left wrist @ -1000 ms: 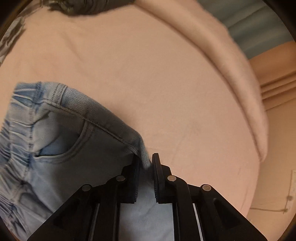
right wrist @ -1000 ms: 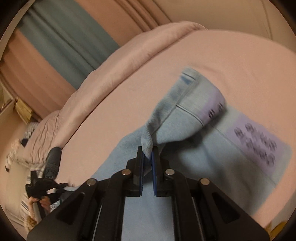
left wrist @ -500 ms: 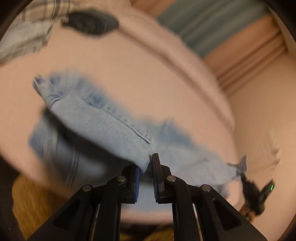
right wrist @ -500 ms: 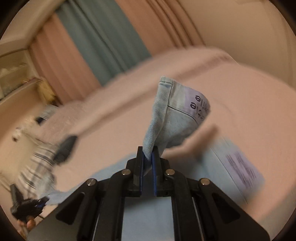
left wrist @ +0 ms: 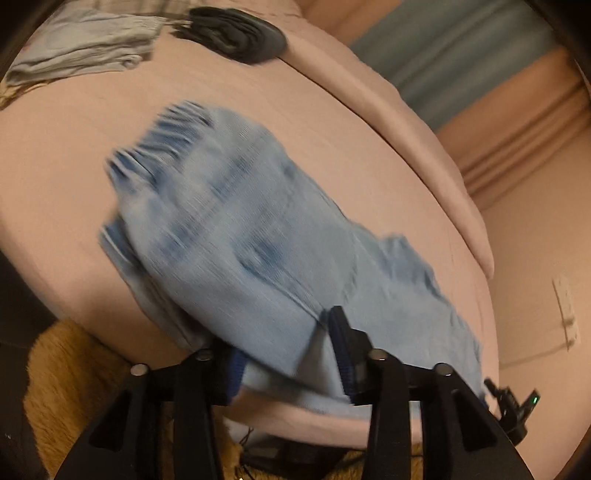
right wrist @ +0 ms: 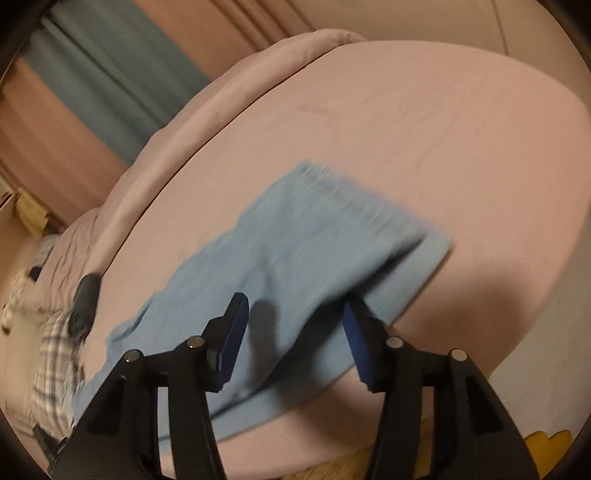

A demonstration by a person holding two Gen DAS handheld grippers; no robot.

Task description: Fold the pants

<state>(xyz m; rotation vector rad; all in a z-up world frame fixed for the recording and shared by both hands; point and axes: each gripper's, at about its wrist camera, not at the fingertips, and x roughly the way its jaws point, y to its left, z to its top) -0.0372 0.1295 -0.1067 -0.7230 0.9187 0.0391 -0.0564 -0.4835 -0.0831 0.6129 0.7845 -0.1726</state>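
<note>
Light blue denim pants (left wrist: 240, 236) lie on the pink bed (left wrist: 332, 122), the waist half folded over onto the rest. They also show in the right wrist view (right wrist: 303, 251), where the leg end lies doubled. My left gripper (left wrist: 286, 343) is open, its jaws wide apart just over the near edge of the waist fold. My right gripper (right wrist: 291, 332) is open above the leg end, holding nothing. The fabric is motion-blurred in both views.
A dark folded garment (left wrist: 236, 33) and grey and plaid clothes (left wrist: 77, 48) lie at the bed's far side. A rolled pink duvet (right wrist: 207, 96) runs along the far edge. An orange rug (left wrist: 74, 387) lies below the near bed edge.
Both grippers were shut on the pants' edges, lifted and carried them over. Now both have opened and the fabric has dropped flat onto the bed.
</note>
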